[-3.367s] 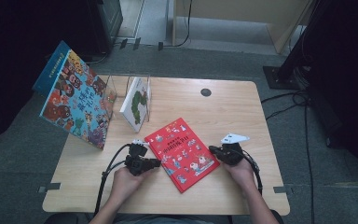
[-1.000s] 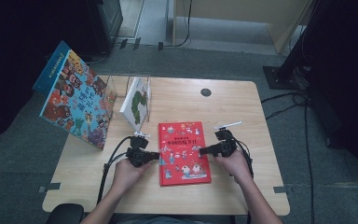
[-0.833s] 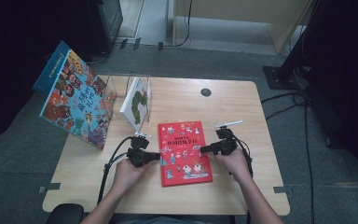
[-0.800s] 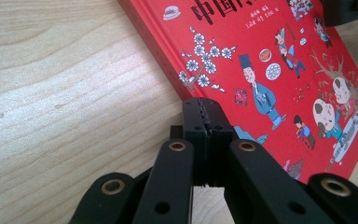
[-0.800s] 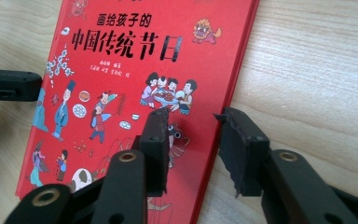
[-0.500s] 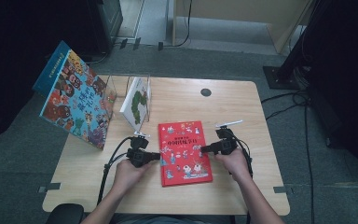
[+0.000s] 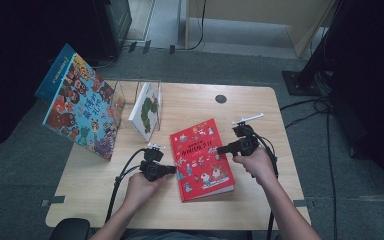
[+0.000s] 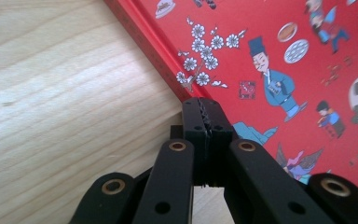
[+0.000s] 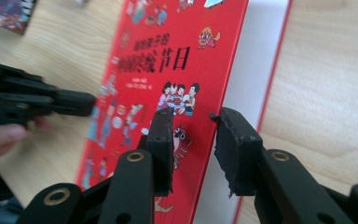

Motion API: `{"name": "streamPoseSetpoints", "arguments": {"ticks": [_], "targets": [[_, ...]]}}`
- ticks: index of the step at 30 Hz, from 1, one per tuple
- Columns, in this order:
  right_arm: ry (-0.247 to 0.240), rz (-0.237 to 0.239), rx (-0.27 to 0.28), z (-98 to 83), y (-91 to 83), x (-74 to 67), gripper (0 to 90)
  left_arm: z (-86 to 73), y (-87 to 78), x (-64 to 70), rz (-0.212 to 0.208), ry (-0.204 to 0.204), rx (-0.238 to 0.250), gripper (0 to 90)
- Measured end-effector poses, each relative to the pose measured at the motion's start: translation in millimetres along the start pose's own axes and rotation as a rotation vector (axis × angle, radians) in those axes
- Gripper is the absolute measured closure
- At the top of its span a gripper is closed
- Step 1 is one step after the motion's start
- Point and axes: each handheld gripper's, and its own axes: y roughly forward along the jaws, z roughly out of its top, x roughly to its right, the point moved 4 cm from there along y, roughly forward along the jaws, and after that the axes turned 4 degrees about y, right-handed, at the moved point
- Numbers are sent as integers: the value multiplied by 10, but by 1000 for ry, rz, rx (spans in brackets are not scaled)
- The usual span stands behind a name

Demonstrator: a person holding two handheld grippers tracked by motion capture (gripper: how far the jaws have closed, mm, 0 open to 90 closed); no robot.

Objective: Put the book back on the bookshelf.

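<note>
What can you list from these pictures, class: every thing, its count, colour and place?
Red picture book: one, red, flat mid-table between the grippers.
Big picture book: one, blue-edged and multicoloured, leaning at the table's left edge.
Small book: one, white and green, upright in the stand.
Clear stand: one, transparent, table's far left.
Table: one, light wood.
Left gripper: black, shut, at the red book's left edge.
Right gripper: black, open astride its lifted cover edge.

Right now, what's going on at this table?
A person works a red picture book lying on the wooden table with two handheld grippers. The left gripper, jaws shut, presses at the book's spine edge. The right gripper, jaws open, straddles the front cover's lifted free edge, white page showing underneath.
</note>
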Motion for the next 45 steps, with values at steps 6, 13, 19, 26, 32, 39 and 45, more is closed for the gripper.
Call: {"name": "streamPoseSetpoints", "arguments": {"ticks": [6,13,19,26,32,39,45], "targets": [[-90,-13,-16,141,-210,-328,680,3,42,50,-19,5,-1,900],[-202,-73,-109,248,-195,-680,674,2,52,60,-18,1,8,900],[-220,-79,-156,336,-60,-849,739,7,51,40,-20,-8,17,879],[-199,-81,-212,446,114,-953,793,15,22,-2,-17,-16,26,860],[-185,-71,-262,502,118,-972,821,35,-47,-58,-25,-33,43,810],[-212,-129,-293,525,59,-1035,880,38,-72,-84,-12,-18,52,670],[-228,-131,-300,535,39,-1044,884,51,-89,-83,-17,2,71,526]]}}
